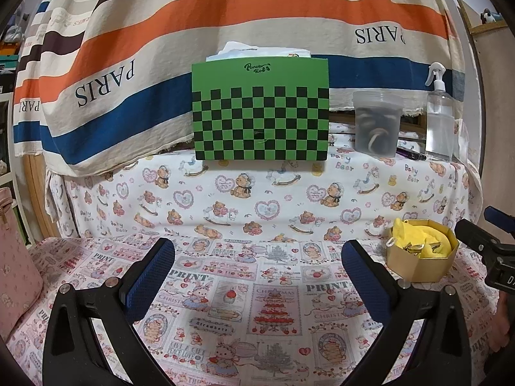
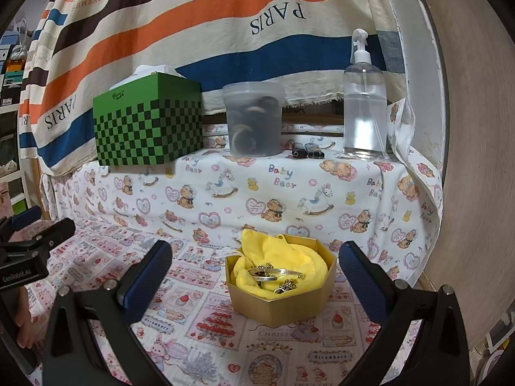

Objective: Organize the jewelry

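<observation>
Gold octagonal box [image 2: 279, 292], yellow-lined, sits upright holding jewelry [image 2: 276, 276]; bangle's long axis runs left-right. Both grippers' jaws gape wide, empty.

1. Left hand-held gripper [image 1: 257, 257]: jaws spread wide, nothing between them, held level and low.
2. Right hand-held gripper [image 2: 256, 259]: jaws likewise wide apart, empty, beside the left.

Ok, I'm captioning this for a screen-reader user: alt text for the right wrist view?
Open right tongs frame a gold box lined with yellow cloth holding silver and gold jewelry, on a printed tablecloth. Behind, a raised ledge carries a green checkered box, a plastic tub and a spray bottle.
</observation>
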